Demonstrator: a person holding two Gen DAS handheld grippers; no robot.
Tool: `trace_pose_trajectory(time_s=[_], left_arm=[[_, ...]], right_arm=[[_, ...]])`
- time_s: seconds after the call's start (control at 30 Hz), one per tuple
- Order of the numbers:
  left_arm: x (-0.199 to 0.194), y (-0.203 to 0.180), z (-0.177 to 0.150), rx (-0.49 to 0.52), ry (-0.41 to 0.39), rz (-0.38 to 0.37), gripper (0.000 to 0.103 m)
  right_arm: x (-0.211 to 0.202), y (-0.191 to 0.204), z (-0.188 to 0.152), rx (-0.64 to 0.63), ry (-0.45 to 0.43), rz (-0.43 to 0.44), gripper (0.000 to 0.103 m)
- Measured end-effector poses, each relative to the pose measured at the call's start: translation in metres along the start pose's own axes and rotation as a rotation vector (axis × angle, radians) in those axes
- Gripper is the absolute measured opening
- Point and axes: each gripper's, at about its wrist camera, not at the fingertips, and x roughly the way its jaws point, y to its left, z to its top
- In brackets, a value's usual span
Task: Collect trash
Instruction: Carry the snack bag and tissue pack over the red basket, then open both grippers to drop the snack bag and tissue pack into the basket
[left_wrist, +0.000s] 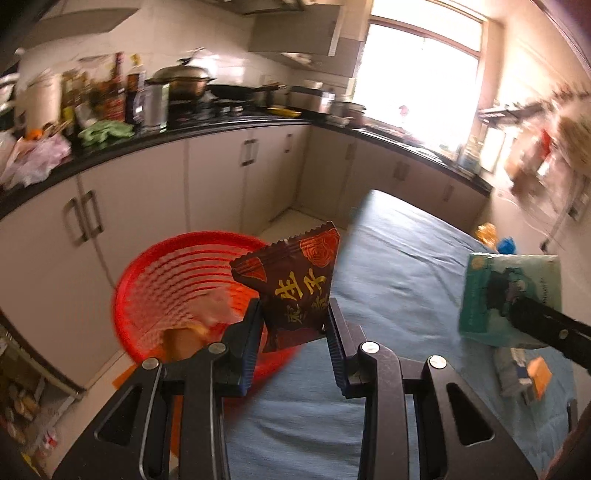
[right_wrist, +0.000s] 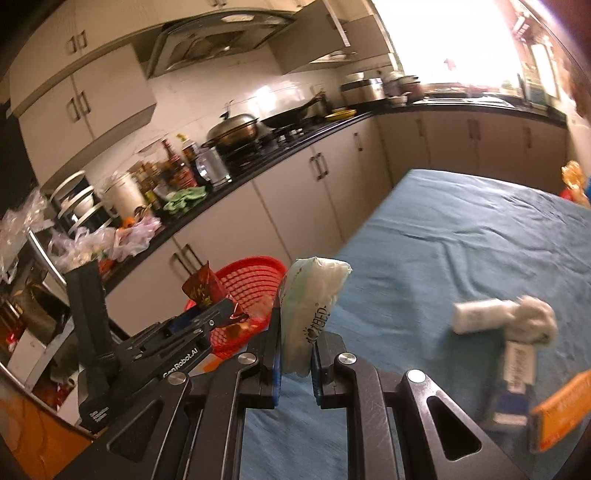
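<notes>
The left gripper (left_wrist: 293, 319) has narrow jaws clamped on a dark brown snack wrapper (left_wrist: 295, 280), held beside a red mesh basket (left_wrist: 177, 280) at the edge of the blue-covered table (left_wrist: 399, 266). The right gripper (right_wrist: 297, 349), jaws nearly together, pinches a pale green tissue packet (right_wrist: 310, 306) above the table.

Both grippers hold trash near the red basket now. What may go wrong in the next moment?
The left gripper pinches only the lower part of the brown wrapper; it might slip out short of the red basket. The right gripper holds the tissue pack farther from the basket, so an early release would likely drop it on the blue tablecloth.
</notes>
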Motion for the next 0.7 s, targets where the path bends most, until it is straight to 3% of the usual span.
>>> trace_pose_trajectory(time_s=[0.3, 0.7], left_arm=[[0.018, 0.062, 0.004, -0.106, 0.031, 0.075, 0.032], [0.042, 0.082, 0.008, -0.115, 0.066, 0.077, 0.032]], right_arm=[[0.061, 0.039, 0.015, -0.054, 0.073, 0.041, 0.014], [0.145, 0.058, 0.028, -0.064, 0.165, 0.027, 0.014]])
